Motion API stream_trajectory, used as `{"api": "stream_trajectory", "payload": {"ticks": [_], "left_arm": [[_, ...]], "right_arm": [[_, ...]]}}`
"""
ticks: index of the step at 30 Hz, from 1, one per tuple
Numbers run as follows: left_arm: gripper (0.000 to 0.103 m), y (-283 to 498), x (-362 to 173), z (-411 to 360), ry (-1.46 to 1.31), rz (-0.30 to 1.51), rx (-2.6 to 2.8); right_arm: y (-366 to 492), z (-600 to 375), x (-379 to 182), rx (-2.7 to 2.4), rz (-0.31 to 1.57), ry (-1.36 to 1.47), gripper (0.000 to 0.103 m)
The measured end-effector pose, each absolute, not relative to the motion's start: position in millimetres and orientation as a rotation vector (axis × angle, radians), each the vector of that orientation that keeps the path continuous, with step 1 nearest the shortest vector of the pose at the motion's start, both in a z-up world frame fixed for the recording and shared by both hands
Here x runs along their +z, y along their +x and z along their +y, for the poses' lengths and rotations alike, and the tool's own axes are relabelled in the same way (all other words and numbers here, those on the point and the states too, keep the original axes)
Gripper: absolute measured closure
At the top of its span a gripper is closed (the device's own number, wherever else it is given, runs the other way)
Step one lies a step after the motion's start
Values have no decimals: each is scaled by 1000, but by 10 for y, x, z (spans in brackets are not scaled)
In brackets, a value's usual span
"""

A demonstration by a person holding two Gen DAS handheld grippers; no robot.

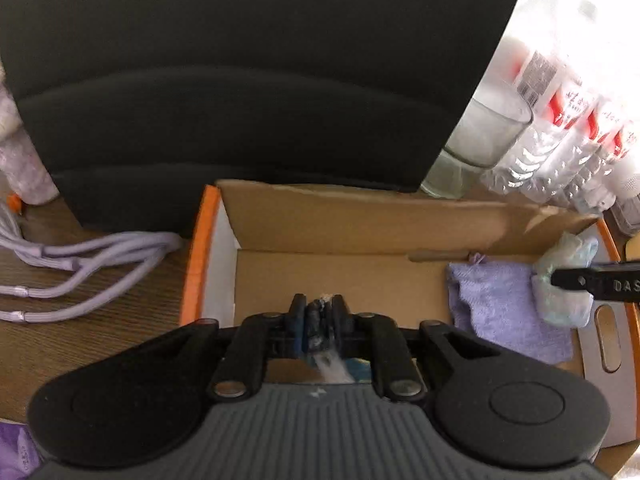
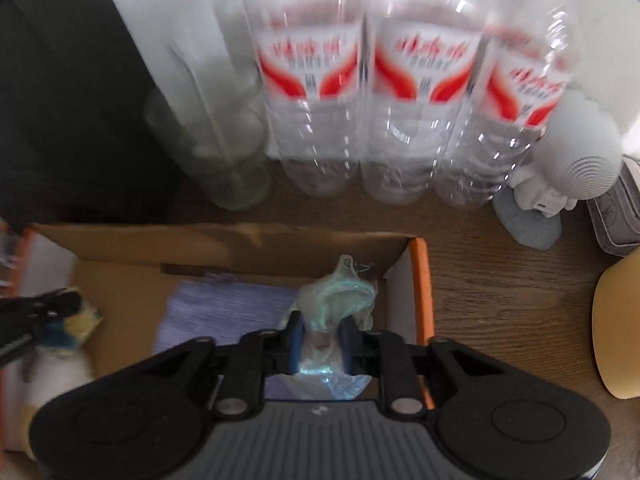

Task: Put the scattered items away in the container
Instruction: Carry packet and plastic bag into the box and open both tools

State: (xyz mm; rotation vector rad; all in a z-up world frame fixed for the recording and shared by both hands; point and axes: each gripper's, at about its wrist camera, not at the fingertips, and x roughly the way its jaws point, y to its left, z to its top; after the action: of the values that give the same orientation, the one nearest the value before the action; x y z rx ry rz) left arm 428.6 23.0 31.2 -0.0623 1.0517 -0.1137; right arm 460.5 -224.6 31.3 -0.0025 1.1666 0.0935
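A cardboard box (image 1: 360, 220) with an orange rim lies open on the wooden table, with a lilac cloth (image 1: 508, 308) in it. My left gripper (image 1: 318, 300) hangs over the box's left half, shut on a small blue, yellow and white soft item (image 1: 318, 320). In the right wrist view that item (image 2: 60, 340) dangles below the left gripper (image 2: 60, 300). My right gripper (image 2: 320, 316) is above the right end of the box (image 2: 200, 240), shut on a crumpled pale green plastic bag (image 2: 340, 288) beside the cloth (image 2: 224, 304). The bag (image 1: 568, 252) also shows in the left wrist view.
Behind the box stand a large dark object (image 1: 240, 80), an empty glass (image 2: 224, 152) and three clear water bottles (image 2: 400, 100) with red labels. Lilac cables (image 1: 80, 264) lie left of the box. A white figurine (image 2: 580, 160) and a yellow round thing (image 2: 616, 320) are at the right.
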Motion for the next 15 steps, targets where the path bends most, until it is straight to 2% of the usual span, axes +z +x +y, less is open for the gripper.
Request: {"api": "stream_trajectory", "payload": {"ticks": [1,3,4,5,6,8,10,15], "left_arm": [[81,4252,338,227,-59,1045,-116],[59,4170,440,227,-57,1031,-119],[34,4118,516,216,-51,1020,-106],[25,4059,591,200,-38,1008,-95],[25,3990,662,184,-20,1004,-85],[24,3856,783,172,-1,1019,-62],[17,3694,906,182,-2,1020,-46],[16,3227,1201,185,27,970,-38]], "right_arm": [[4608,-2218,331,94,1163,-18,72],[4562,-2158,415,97,1149,-43,61],[4544,-2130,488,97,1140,-50,60],[4502,-2117,576,97,1128,-50,56],[4449,-2118,668,96,1117,-47,50],[4328,-2144,855,94,1100,-33,46],[4178,-2171,1020,97,1086,-13,45],[3625,-2197,1284,131,1032,7,37]]}}
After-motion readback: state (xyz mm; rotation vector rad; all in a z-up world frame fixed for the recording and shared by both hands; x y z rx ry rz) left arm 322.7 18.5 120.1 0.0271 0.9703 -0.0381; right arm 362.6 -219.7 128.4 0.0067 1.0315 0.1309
